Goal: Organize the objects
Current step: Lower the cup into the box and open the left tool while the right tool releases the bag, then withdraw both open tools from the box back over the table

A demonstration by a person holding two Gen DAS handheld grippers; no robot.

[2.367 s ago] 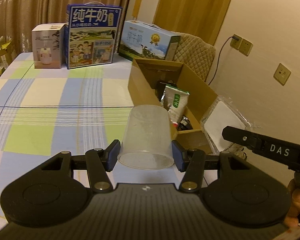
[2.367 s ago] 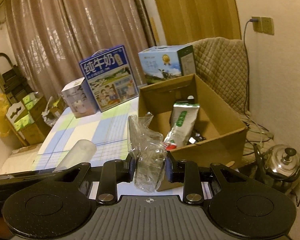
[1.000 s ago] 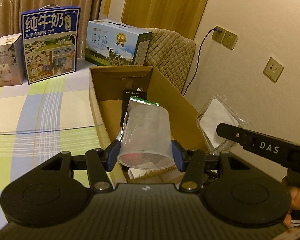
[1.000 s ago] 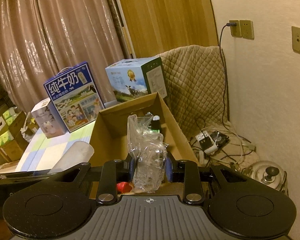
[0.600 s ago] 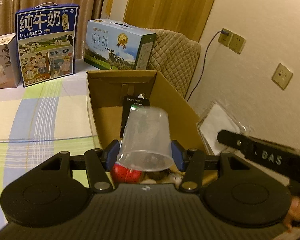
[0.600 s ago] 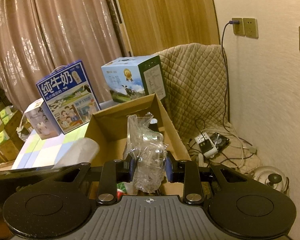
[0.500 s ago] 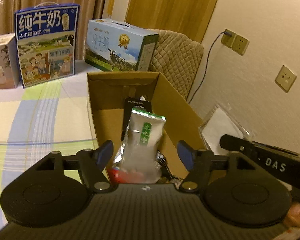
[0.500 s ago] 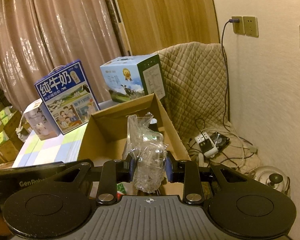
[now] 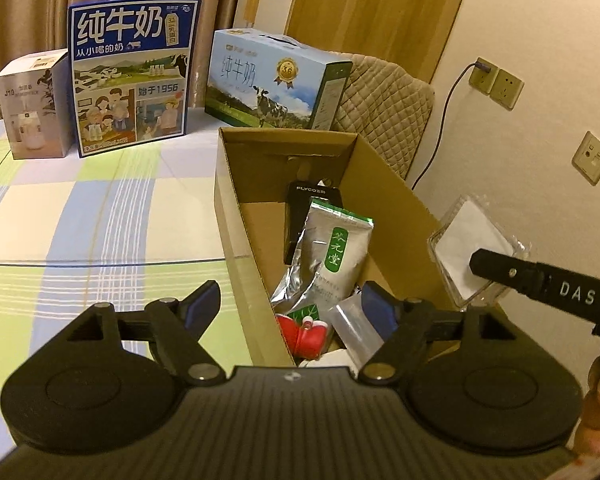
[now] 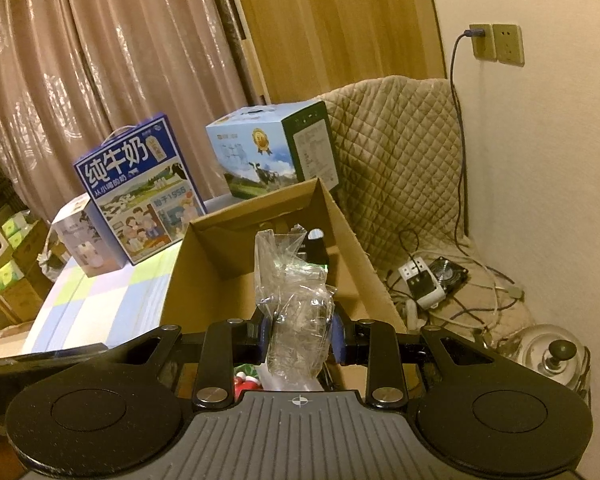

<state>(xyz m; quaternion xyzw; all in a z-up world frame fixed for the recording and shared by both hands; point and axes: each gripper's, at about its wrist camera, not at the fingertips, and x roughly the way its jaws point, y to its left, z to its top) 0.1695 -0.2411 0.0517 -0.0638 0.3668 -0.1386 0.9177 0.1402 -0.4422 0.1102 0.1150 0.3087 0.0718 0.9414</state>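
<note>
While left gripper [image 9: 290,300] jaws wide — plastic bag [image 10: 296,304] upright in right gripper [image 10: 299,338].

cardboard box [image 9: 236,216] open-topped, near end crowded by silver pouch [image 9: 332,256], far end bare

Likely home, curtains [image 10: 100,80], checked tablecloth [image 9: 80,216]

Brown cardboard box [image 9: 384,184], silver-green pouch [image 9: 332,256], blue milk carton [image 9: 130,76], green-blue checked tablecloth [image 9: 80,220].
</note>
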